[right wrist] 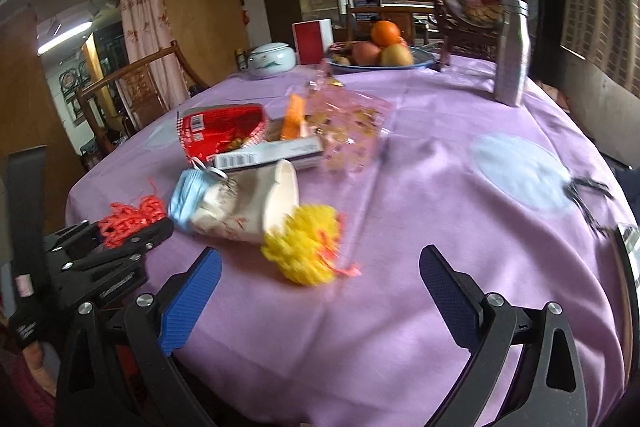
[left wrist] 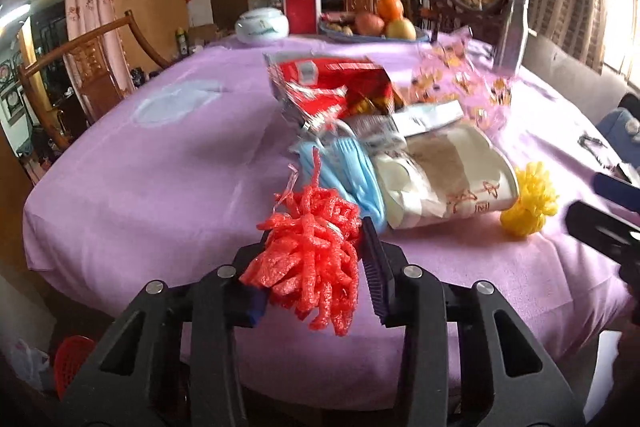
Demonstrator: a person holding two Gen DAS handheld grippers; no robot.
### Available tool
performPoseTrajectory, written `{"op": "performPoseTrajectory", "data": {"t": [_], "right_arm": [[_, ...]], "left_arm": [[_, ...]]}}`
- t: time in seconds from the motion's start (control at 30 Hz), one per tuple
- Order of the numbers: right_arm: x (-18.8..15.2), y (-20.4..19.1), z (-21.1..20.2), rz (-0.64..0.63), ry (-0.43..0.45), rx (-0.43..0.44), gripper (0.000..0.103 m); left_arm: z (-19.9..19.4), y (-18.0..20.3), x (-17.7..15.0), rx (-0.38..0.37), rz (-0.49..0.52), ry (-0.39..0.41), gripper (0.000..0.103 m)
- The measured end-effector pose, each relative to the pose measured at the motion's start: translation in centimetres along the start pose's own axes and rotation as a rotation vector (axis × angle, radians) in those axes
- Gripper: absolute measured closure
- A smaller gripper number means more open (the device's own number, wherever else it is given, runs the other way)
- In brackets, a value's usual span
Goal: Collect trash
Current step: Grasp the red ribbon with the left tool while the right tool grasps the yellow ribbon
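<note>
Red foam net (left wrist: 308, 259): nearest the left wrist camera, bunched between the two fingers of the left gripper (left wrist: 316, 267), which is clenched on it at the near edge of the table.
Right gripper (right wrist: 320, 291): released, its blue-padded fingers spread wide over the purple tablecloth (right wrist: 420, 187), with nothing between them.
Yellow foam net (right wrist: 302, 247): lies on the cloth just ahead of the right gripper, touching the rim of the paper cup; motion blur softens its outline.
Paper cup (right wrist: 256, 207): tipped on its side, mouth toward the yellow net; whether anything is inside it cannot be told from either view.
Blue face mask (left wrist: 348, 175): crumpled against the base of the cup, just behind the red net.
Red snack bag (left wrist: 336, 83): lies open behind the cup, with what look like yellowish bits showing at its mouth.
White carton (right wrist: 268, 155): flat, barcode showing, resting between the snack bag and the cup.
Pink printed wrapper (right wrist: 348, 123): clear and crinkled, beside the carton.
Fruit bowl (right wrist: 420, 61): at the far edge of the table, holding an orange (right wrist: 385, 33) stacked on other fruit.
Metal bottle (right wrist: 513, 55): upright, far right of the table.
</note>
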State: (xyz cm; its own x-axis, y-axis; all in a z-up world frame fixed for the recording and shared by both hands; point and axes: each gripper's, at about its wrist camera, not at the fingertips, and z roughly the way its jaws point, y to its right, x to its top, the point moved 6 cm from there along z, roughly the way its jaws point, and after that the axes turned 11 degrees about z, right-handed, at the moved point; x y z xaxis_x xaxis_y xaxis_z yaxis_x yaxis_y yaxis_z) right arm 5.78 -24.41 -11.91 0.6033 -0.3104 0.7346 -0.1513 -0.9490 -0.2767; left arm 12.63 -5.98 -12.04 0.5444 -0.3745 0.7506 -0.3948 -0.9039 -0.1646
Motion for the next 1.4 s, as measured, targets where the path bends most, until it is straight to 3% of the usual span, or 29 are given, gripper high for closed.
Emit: {"op": "performPoseTrajectory", "data": {"t": [0.13,0.43,0.6,0.7,0.83,0.9,0.97,1.07,1.13,1.2,1.23,1.27,1.33,1.4], "right_arm": [[0.9,-2.0,1.1,-0.007,-0.017,0.053,0.006],[1.0,-3.4,3.2,0.039,-0.045,0.074,0.006],[1.5,-5.9,3.8,-0.016,-0.037,0.097,0.006],[1.0,-7.9,5.4,-0.121,-0.058,0.042,0.006],[0.7,-7.7,7.3,-0.192,-0.092,-0.053,0.006],[1.0,-7.0,6.8,-0.172,-0.084,-0.029,0.018],[1.3,-5.9,6.4,-0.153,-0.084,-0.043,0.05],[1.9,-4.1,5.3,-0.098,-0.074,-0.024,0.069],[2.0,-3.1,4.6,-0.068,-0.077,-0.001,0.068],[2.2,-2.0,3.6,-0.041,-0.075,0.017,0.048],[2.1,-1.7,3.5,-0.035,-0.075,0.026,0.026],[2.1,-1.5,3.4,-0.037,-0.068,0.022,0.022],[1.7,-0.6,3.5,-0.06,-0.041,-0.065,0.022],[1.5,0.2,3.7,-0.018,-0.057,-0.043,0.022]], "left_arm": [[-2.1,-2.9,-0.3,-0.007,-0.073,0.022,0.062],[-5.3,-9.3,-3.4,0.122,-0.139,-0.001,0.062],[-6.1,-11.1,-5.5,0.133,-0.197,-0.023,0.062],[-6.5,-12.3,-6.6,0.152,-0.221,-0.041,0.062],[-7.6,-14.2,-8.3,0.191,-0.249,-0.055,0.062],[-8.1,-14.8,-9.0,0.206,-0.263,-0.062,0.062],[-8.4,-15.6,-10.0,0.211,-0.283,-0.07,0.062],[-8.5,-16.0,-10.8,0.211,-0.303,-0.079,0.062],[-8.8,-16.1,-11.1,0.209,-0.308,-0.077,0.062],[-9.1,-16.0,-11.2,0.207,-0.306,-0.07,0.062],[-9.3,-15.9,-11.3,0.206,-0.303,-0.067,0.062],[-9.3,-15.8,-11.3,0.205,-0.302,-0.066,0.062],[-9.3,-15.5,-11.2,0.198,-0.302,-0.067,0.062],[-9.2,-15.3,-11.0,0.195,-0.298,-0.067,0.062]]}}
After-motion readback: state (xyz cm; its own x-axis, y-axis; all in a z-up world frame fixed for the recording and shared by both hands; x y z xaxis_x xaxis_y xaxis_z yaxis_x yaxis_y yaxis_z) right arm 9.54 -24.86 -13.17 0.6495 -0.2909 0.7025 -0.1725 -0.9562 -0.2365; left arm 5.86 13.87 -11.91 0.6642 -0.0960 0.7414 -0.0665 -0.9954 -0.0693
